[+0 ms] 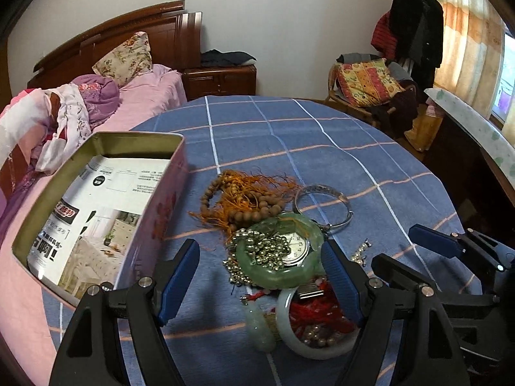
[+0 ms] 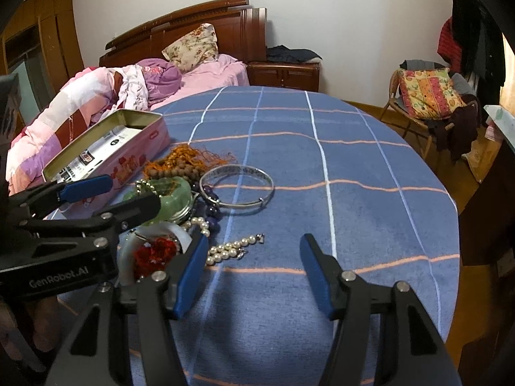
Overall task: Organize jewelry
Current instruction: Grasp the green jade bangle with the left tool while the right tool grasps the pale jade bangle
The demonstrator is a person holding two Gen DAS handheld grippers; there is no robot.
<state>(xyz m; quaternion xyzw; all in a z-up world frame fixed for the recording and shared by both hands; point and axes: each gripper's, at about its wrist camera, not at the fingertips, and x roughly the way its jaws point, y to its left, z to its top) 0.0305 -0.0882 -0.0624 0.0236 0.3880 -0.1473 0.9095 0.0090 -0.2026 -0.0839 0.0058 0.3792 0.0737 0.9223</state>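
L gripper jaws apart over green jade bangle; R gripper apart, empty. Risk: bead chain tangled atop, could drag pile

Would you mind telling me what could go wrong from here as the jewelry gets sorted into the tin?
1. The green jade bangle lies tangled with a pocket watch and silver bead chain between the open left hand-held gripper fingers; lifting one may drag the others.
2. The pearl strand sits beside the open right hand-held gripper and could be swept away.
3. The pink tin overhangs the table edge and might tip if bumped.
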